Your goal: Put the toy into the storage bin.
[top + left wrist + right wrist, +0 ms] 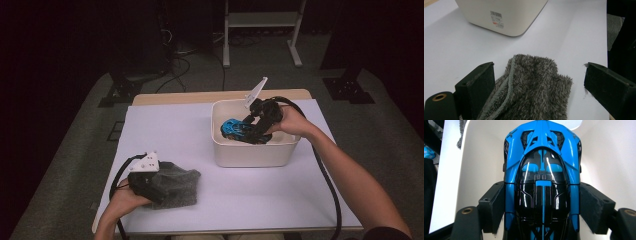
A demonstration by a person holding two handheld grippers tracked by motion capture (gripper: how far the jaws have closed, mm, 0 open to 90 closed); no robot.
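Blue and black, glossy: a toy car (541,180) sits between the jaws of the right gripper (541,207), both black pads pressed flat against its flanks, so the gripper is clamped on the car at a fairly wide spread. In the high view the right gripper (255,127) reaches down into a white plastic bin (252,152) that stands on the table right of centre, and the toy car (235,129) lies inside that bin, low against its left inner wall; whether the wheels touch the bin floor cannot be told. The right gripper view shows the bin's pale inner walls (481,157) on both sides of the car. The left gripper (150,182) rests at the near left of the white table surface (170,130), held in the person's left hand (122,200). A grey fuzzy cloth (534,87), hemmed along one edge, lies crumpled on the table between its jaws. In the left gripper view the left pad touches the cloth's hem while the right pad stands clear of it with bare table between, so the left gripper (539,82) is spread wide and grips nothing. Cloth (175,186) and bin are well apart; the bin's outer wall with a barcode label (496,18) shows beyond the cloth.
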